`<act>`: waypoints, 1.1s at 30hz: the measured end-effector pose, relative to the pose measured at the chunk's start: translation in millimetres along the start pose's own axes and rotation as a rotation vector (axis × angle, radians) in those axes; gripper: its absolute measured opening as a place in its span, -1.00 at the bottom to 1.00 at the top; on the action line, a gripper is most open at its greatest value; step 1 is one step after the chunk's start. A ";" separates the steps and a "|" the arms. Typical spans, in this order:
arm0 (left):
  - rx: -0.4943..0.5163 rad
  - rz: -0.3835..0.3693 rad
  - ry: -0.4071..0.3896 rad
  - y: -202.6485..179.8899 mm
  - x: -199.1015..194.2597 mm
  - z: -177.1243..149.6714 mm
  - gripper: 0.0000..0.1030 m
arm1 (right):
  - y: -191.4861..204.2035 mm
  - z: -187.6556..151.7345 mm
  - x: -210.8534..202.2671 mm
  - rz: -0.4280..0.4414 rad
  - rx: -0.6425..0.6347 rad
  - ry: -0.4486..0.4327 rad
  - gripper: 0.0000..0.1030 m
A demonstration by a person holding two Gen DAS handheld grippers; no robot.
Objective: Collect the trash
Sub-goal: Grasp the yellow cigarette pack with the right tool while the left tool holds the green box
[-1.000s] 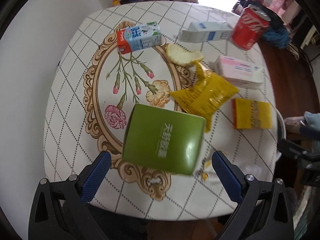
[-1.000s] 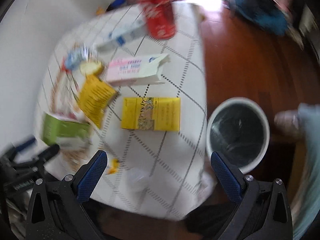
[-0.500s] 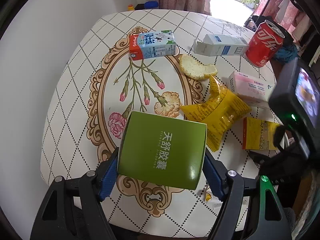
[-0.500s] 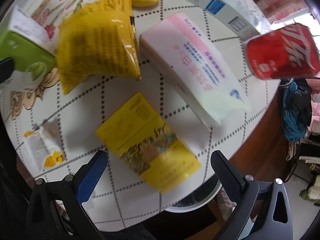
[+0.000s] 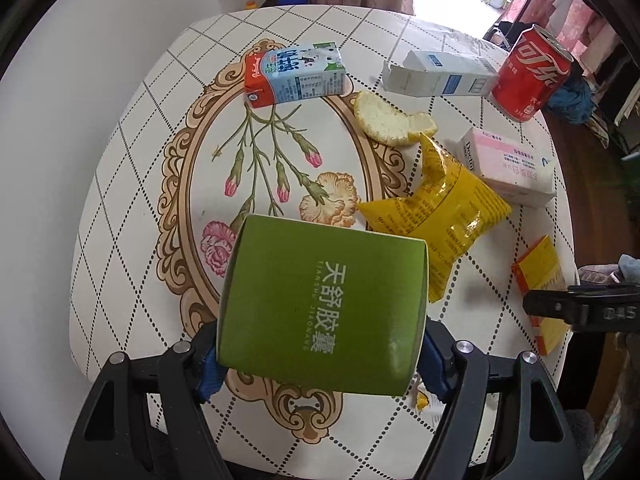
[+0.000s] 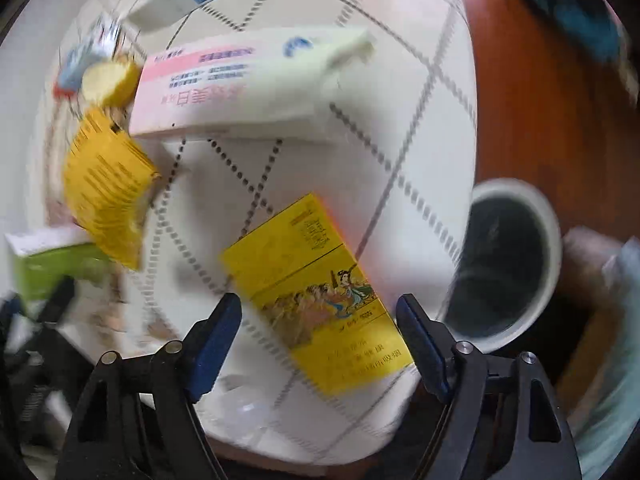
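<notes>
Now the left claw (image 5: 320,354) is pinching a green box (image 5: 320,312) reading "TIANSHU JIAONANG", while the right claw (image 6: 318,334) is closing around a yellow box (image 6: 316,296).

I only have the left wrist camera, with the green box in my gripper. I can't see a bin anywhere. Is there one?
Observer: Yes. The right wrist view shows a white-rimmed bin on the wood floor, just off the table edge.
Operator: Does the right gripper have the yellow box?
Observer: Not yet. Its jaws are closing with the yellow box between them, and the pads are not pressing on it.
</notes>
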State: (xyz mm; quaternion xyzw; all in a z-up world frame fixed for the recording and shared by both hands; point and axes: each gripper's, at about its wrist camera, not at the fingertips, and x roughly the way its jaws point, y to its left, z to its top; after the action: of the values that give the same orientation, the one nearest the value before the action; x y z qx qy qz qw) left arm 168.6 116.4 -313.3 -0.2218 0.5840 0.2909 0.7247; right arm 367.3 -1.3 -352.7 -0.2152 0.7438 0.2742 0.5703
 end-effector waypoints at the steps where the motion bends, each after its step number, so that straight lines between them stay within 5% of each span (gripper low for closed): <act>1: 0.000 0.002 -0.006 -0.5 -0.4 0.3 0.43 | -1.9 1.3 -2.9 0.033 0.011 -0.007 0.77; 8: -0.015 0.024 -0.049 5.7 -4.0 -0.3 0.39 | 9.9 -7.8 1.0 -0.176 -0.137 -0.089 0.76; 13: -0.022 0.042 -0.078 9.1 -12.1 -3.5 0.39 | 21.3 -27.4 13.6 -0.201 -0.164 -0.159 0.24; 16: -0.017 0.062 -0.098 9.6 -18.7 -6.7 0.39 | 26.8 -43.9 14.3 -0.214 -0.166 -0.195 0.23; 23: -0.026 0.077 -0.166 17.9 -45.8 -16.2 0.38 | 51.1 -66.6 10.0 -0.150 -0.108 -0.257 0.23; 33: -0.002 0.067 -0.308 9.4 -110.8 -17.3 0.38 | 40.2 -106.7 -64.5 -0.024 0.006 -0.509 0.22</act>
State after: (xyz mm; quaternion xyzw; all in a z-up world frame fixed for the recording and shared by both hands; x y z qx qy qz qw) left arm 133.3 93.8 -208.8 -0.1557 0.4727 0.3458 0.7954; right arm 280.5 -40.1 -262.6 -0.1464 0.5745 0.3106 0.7430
